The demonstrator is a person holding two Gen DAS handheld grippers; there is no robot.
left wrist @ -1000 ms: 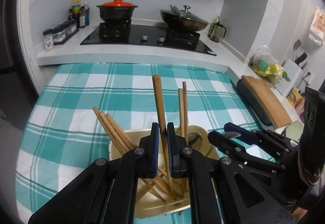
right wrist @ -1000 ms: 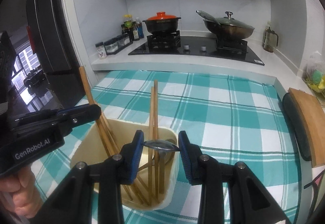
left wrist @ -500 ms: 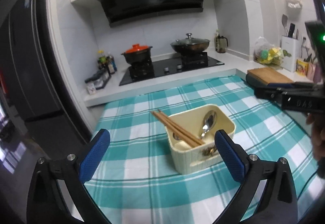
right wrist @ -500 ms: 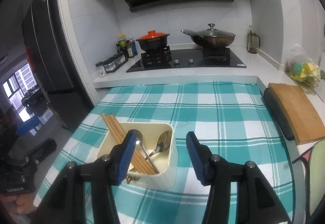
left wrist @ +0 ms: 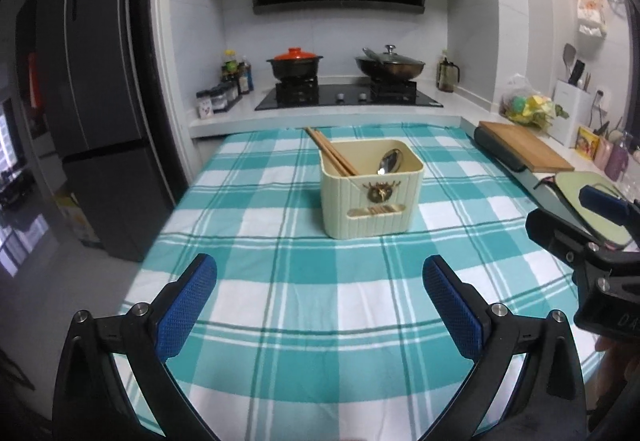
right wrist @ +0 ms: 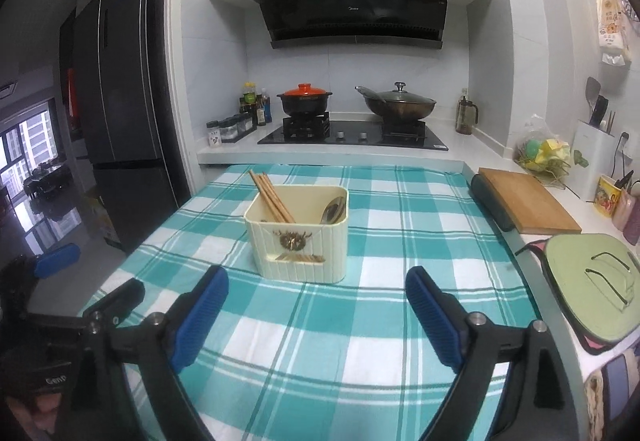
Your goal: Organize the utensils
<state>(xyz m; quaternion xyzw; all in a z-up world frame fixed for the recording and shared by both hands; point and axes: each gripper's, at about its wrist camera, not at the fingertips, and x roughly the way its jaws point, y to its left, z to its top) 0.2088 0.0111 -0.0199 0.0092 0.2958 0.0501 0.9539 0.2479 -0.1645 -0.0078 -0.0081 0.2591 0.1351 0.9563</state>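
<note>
Left wrist view: left gripper (left wrist: 320,301) jaws spread wide, nothing between them, hanging over the teal-and-white checked cloth on the table (left wrist: 280,281). Cream utensil holder (left wrist: 371,197) stands upright on the cloth, well ahead of the fingertips and apart from them. Wooden chopsticks (left wrist: 330,152) lean to the holder's left side, tips sticking out over the rim; metal spoon (left wrist: 390,161) sits bowl-up in the right side. Right gripper (left wrist: 592,217) visible at the right edge, off to the side of the holder.

Right wrist view: right gripper (right wrist: 316,315) jaws have just been opening, now wide apart, nothing between them, only cloth below. Utensil holder (right wrist: 298,241) just ahead of the left pad, not touching. Chopsticks (right wrist: 270,197) on its left, spoon (right wrist: 334,210) on its right. Left gripper (right wrist: 84,281) low at the left edge. Wooden cutting board (right wrist: 528,201) on the counter at right.
</note>
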